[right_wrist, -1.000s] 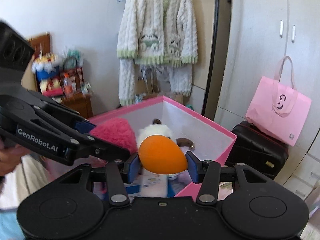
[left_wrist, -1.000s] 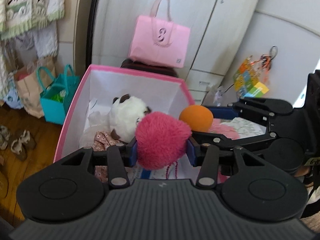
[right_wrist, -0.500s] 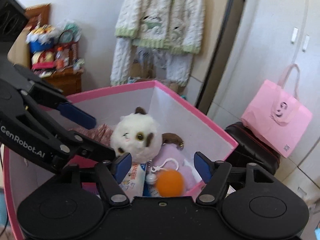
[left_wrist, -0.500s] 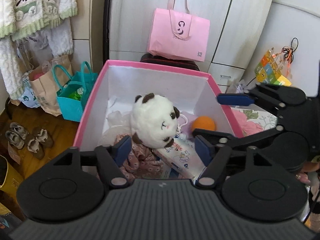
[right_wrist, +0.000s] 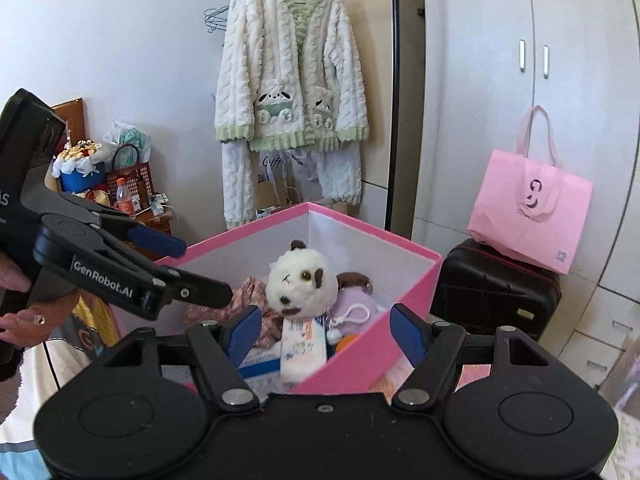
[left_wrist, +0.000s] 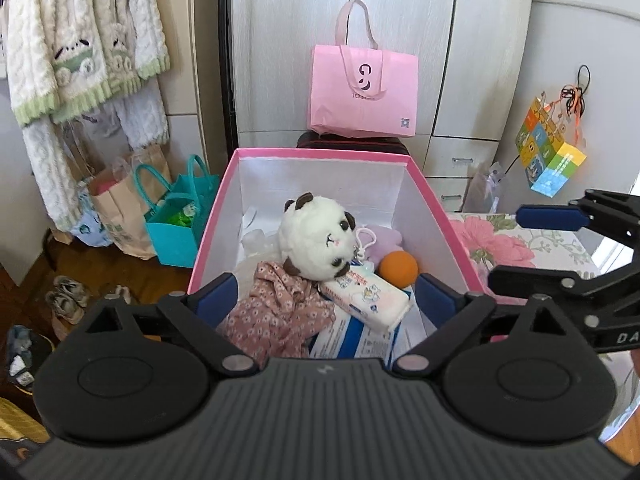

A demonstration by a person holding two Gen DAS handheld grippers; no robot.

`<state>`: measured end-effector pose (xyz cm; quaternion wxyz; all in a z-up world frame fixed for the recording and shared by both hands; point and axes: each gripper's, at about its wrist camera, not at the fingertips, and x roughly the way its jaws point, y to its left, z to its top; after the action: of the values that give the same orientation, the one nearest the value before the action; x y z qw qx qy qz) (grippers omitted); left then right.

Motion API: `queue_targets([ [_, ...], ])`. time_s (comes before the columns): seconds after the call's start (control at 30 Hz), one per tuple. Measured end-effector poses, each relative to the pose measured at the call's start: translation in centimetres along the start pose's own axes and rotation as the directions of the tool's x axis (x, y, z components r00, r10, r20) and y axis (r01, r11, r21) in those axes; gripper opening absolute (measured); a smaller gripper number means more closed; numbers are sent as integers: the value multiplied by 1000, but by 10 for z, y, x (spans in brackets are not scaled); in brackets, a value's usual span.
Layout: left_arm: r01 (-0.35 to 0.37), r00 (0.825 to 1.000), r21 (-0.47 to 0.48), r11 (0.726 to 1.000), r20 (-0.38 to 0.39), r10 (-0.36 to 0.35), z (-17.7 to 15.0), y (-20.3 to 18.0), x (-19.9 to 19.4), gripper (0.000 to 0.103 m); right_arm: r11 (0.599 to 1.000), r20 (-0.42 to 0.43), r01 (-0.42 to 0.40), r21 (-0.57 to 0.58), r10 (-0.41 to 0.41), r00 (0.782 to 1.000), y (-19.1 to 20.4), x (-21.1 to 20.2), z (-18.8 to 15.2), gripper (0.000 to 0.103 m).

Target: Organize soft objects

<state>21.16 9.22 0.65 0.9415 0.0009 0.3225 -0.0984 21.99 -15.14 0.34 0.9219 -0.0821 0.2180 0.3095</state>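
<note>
Left fingers: the left gripper point(left_wrist: 326, 294) stands wide with nothing between its 2 blue pads point(left_wrist: 218, 293); its jaws have just been opening, and the fuzzy pink ball they clamped 1 second ago is gone from them and shows in neither view.
Right fingers: the right gripper point(right_wrist: 326, 330) is parted about midway, empty; its jaws have just been opening too, and the orange ball they gripped 1 second ago has left them.
Orange ball: the orange ball point(left_wrist: 399, 265) now lies on the box floor at 3 o'clock of the panda plush, just beside a lilac plush point(left_wrist: 384, 236).
Box: the pink box point(left_wrist: 320, 154), white inside, sits below both grippers; the right wrist view meets it corner-on.
Panda plush: the white panda plush point(left_wrist: 318, 238) with dark ears sits mid-box, its chin resting on a wipes pack point(left_wrist: 366, 294).
Cloth: a pink floral cloth point(left_wrist: 276, 312) is bunched at 7 o'clock of the panda.
Boxes under pack: blue-and-white cartons point(left_wrist: 352, 340) lie under the wipes pack.
Other gripper in view: in the left wrist view the right gripper crosses in at 3 o'clock, outside the box wall.
Hand: a hand point(right_wrist: 20, 316) holds the left gripper's body at 9 o'clock in the right wrist view.
Surroundings: a pink tote bag point(left_wrist: 362, 92) stands on a black suitcase point(right_wrist: 494, 280) at 12 o'clock of the box; a cream knitted cardigan point(right_wrist: 292, 80) hangs at 11 o'clock.
</note>
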Motion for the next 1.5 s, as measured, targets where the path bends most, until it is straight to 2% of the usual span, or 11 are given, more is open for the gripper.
queue_targets([
  [0.13,-21,1000,21,1000,-6,21,-2,-11,-20,100,1000,-5,14,18,-14,1000,6,-20,-5,79],
  [0.3,-50,999,94,994,1,50,-4,-28,-46,100,998,9,55,16,-55,998,14,-47,-6,83],
  [0.43,-64,998,83,995,-11,65,-6,-36,-62,100,997,22,77,26,-78,997,18,-66,-7,85],
  [0.6,-109,994,49,993,-12,110,-13,-45,-81,102,993,29,105,46,-107,994,24,-88,-13,95],
  [0.7,-110,993,48,993,-46,112,-17,-50,-88,102,988,7,134,72,-135,991,26,-98,-16,103],
  [0.9,-94,994,52,994,-45,97,-28,-61,-106,102,960,-104,262,95,-252,962,34,-110,-16,103],
  [1.1,-102,995,85,991,-1,102,-38,-72,-122,102,946,11,274,171,-280,960,41,-145,-29,103],
  [1.23,-72,997,75,995,4,72,-46,-75,-126,102,932,58,303,198,-320,946,48,-165,-38,103],
  [1.4,-37,999,44,998,-7,38,-52,-73,-125,102,902,68,324,285,-357,932,46,-182,-52,103],
  [1.5,-19,999,28,999,-29,20,-54,-71,-121,102,897,49,320,306,-351,935,43,-186,-60,103],
])
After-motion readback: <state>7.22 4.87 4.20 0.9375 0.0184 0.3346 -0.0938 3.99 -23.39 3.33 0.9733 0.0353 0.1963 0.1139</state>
